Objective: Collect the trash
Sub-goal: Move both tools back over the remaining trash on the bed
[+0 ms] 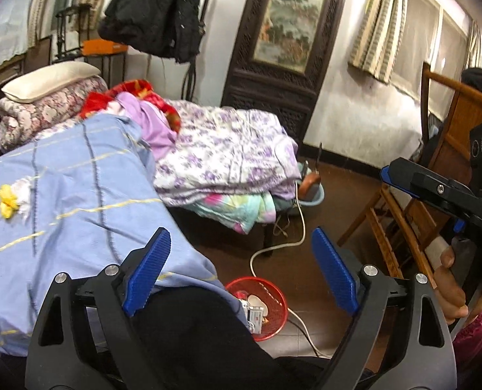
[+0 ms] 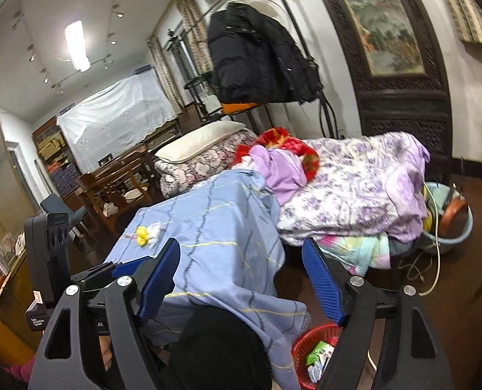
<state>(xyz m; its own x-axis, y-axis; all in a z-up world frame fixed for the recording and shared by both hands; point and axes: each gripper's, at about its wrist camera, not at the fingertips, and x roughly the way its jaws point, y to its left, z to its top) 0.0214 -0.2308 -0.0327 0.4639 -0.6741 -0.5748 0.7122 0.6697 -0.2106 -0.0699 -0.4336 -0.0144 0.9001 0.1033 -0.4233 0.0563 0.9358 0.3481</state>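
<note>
A red mesh basket (image 1: pixel 267 321) stands on the brown floor beside the blue-clothed table (image 1: pixel 78 195), with wrappers and a small carton inside. In the right wrist view the basket (image 2: pixel 301 347) sits low, partly behind the right finger. A yellow and white crumpled scrap (image 1: pixel 8 200) lies on the blue cloth, far left; the right wrist view shows this scrap (image 2: pixel 146 232) too. My left gripper (image 1: pixel 241 266) hangs open above the cloth edge and basket, nothing between its pads. My right gripper (image 2: pixel 241 279) is open and empty as well. A hand (image 1: pixel 452 289) holds the right gripper (image 1: pixel 400 175) at the right edge.
A bed piled with floral quilts (image 1: pixel 228 149) lies behind the table. A white cable (image 1: pixel 301 227) runs across the floor past the basket. A wooden chair (image 1: pixel 413 214) stands right, a blue basin (image 2: pixel 449 224) by the bed's end. A dark cloth mass (image 1: pixel 192 334) fills the bottom centre.
</note>
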